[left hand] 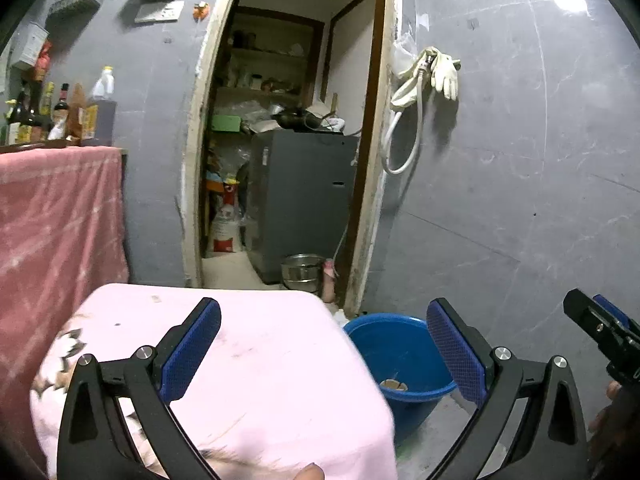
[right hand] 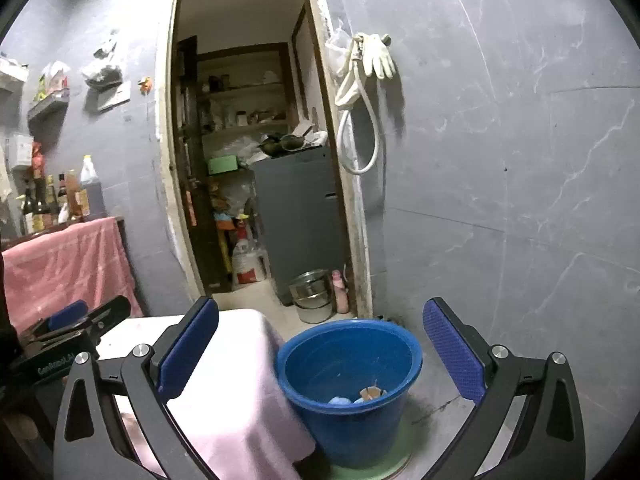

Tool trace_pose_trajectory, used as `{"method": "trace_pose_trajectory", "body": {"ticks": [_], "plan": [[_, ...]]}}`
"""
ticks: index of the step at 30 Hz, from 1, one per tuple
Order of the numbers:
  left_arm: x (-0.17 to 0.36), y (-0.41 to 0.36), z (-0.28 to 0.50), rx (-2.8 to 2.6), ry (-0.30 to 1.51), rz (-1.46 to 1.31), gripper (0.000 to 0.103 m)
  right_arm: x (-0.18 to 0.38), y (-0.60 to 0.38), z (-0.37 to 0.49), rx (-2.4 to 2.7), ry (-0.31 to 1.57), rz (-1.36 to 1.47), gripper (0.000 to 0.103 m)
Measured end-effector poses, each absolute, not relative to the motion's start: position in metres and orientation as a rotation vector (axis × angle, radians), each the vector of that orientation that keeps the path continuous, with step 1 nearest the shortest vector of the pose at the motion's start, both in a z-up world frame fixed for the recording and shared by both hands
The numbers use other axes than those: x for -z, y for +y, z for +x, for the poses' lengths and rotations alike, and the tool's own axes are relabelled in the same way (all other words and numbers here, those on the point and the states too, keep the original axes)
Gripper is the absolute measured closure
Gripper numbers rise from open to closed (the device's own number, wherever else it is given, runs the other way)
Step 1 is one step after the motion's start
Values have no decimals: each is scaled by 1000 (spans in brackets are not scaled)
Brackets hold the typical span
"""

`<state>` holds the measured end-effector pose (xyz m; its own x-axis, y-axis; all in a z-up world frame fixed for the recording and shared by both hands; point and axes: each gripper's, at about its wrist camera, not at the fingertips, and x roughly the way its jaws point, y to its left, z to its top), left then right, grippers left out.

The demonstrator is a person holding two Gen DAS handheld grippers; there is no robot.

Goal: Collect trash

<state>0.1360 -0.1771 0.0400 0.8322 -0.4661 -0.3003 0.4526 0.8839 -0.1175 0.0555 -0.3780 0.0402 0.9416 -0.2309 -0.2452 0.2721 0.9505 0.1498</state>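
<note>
A person holds 2 two-finger grippers in a grey-walled room facing an open doorway. The left gripper point(left hand: 324, 344) has its jaws spread wide and holds nothing; it hangs above a low table draped in a pink cloth point(left hand: 256, 360). The right gripper point(right hand: 320, 344) is likewise wide open and empty, hanging over 1 blue bucket point(right hand: 348, 392) that stands on the floor just beside the table's right edge.

Only the right wrist view looks down into the bucket, showing the trash point(right hand: 370, 394) at its bottom: a brown crumpled scrap and 2 pale blue lumps. The left wrist view catches just the brown scrap point(left hand: 394, 385) and shows much more of the cloth's top, including a dark star-like pattern along its left edge. Each view shows the other gripper at its margin.

Both views show 1 steel pot point(right hand: 312, 294) on the floor in the doorway, 1 grey appliance point(right hand: 300, 216) behind it, 1 pair of pale gloves point(right hand: 378, 56) and 1 white hose point(right hand: 360, 136) hanging on the wall right of the doorway, and a cluster of bottles point(left hand: 60, 108) above a red cloth point(left hand: 52, 220) on the counter at left.
</note>
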Motion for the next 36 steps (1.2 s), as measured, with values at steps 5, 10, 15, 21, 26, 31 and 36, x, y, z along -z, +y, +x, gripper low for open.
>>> {"method": "trace_pose_trajectory", "body": {"ticks": [5, 10, 15, 21, 26, 31, 36], "plan": [[-40, -157, 114, 469, 321, -42, 2, -43, -363, 40, 241, 218, 185, 0], [-34, -139, 89, 450, 330, -50, 2, -44, -349, 20, 223, 194, 183, 0], [-30, -124, 70, 421, 339, -52, 2, -38, -331, 6, 197, 205, 138, 0], [-19, -108, 48, 376, 347, -43, 2, -23, -316, -11, 177, 216, 116, 0], [-9, -99, 33, 347, 340, -39, 2, -14, -312, -22, 183, 224, 98, 0], [0, -95, 21, 348, 334, -34, 2, -10, -312, -27, 202, 222, 110, 0], [6, -98, 10, 355, 325, -2, 2, -4, -309, -32, 206, 228, 106, 0]]}}
